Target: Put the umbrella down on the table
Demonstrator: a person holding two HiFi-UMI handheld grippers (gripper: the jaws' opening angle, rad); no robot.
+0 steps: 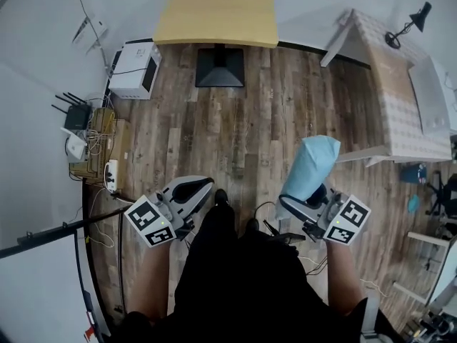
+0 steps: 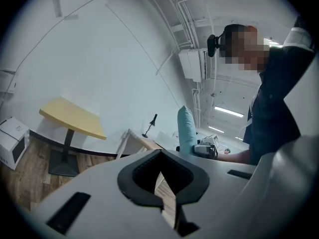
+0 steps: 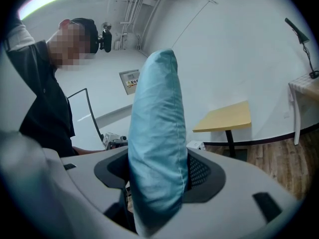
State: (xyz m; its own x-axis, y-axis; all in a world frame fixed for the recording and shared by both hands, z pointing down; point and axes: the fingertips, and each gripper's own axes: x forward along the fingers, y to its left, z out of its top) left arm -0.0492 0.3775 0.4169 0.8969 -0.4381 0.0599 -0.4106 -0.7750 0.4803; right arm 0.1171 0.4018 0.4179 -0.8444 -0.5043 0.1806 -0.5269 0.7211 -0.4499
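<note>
1. Right gripper (image 1: 305,207) clamps a light-blue folded fabric umbrella (image 1: 312,166), upright above the wood-plank floor (image 1: 235,131).
2. Left gripper (image 1: 191,190): jaws together, holding nothing.
3. Yellow wooden pedestal table (image 1: 214,13) stands well ahead, with a white box appliance (image 1: 133,70) near its base.
4. Open floor lies between.

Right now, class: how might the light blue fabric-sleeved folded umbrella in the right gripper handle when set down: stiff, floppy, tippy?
The light blue fabric-sleeved folded umbrella stands upright above the right gripper without drooping, so it is probably stiff inside. Its wrinkled cloth looks soft, likely yielding. Tall and narrow, it would probably tip on end.
</note>
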